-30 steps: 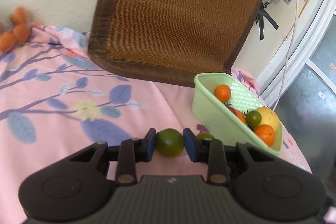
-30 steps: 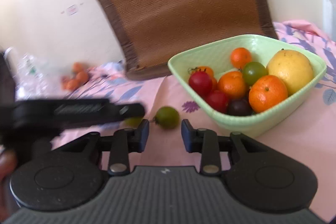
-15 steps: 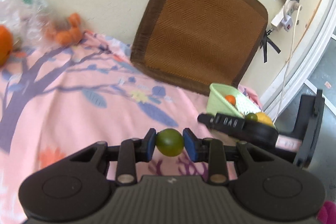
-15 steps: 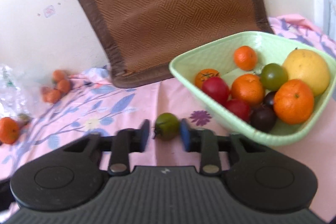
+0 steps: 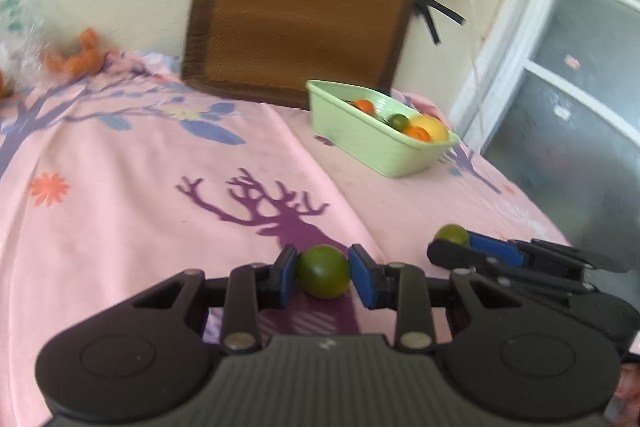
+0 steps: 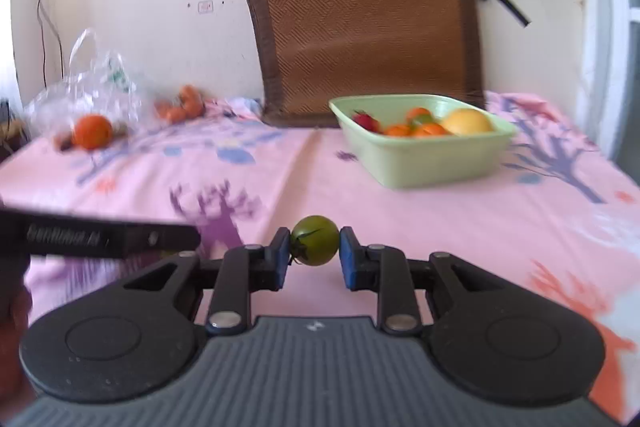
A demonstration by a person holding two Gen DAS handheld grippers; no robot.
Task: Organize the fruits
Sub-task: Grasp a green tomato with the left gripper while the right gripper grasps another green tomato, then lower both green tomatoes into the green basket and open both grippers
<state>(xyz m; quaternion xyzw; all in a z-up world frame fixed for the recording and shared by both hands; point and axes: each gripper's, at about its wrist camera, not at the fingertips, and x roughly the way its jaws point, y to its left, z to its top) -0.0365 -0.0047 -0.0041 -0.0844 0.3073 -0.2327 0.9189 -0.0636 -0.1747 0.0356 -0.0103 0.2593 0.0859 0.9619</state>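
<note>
— Between the blue pads of the left gripper (image 5: 323, 277), what sits there?

— One round green fruit (image 5: 324, 277), pinched from both sides and held above the pink floral tablecloth (image 5: 120, 211), over a purple tree print. The jaws are clamped on it.

— And on the right?

— Same picture: the right gripper (image 6: 314, 246) grips a green tomato (image 6: 315, 240), its dark stem turned toward the left pad. From the left wrist camera the right tool (image 5: 520, 257) shows side-on at lower right, with its fruit (image 5: 452, 236) at the tip.

— Where is the bowl?

— The pale green basin (image 6: 424, 155) stands well beyond both tools, before a brown woven mat (image 6: 364, 23) leaning on the wall. It holds oranges, a large yellow fruit (image 6: 466, 121), something red and a green one.

— Any lettering?

— White print runs along the left tool's black arm (image 6: 100, 237) in the right wrist view; it is blurred, perhaps "GenRobot", not certain. A small wall sticker is unreadable.

— Anything else on the cloth?

— A loose orange (image 6: 93, 132) by a clear plastic bag (image 6: 88, 87), and small orange fruits (image 6: 180, 105) near the wall.
</note>
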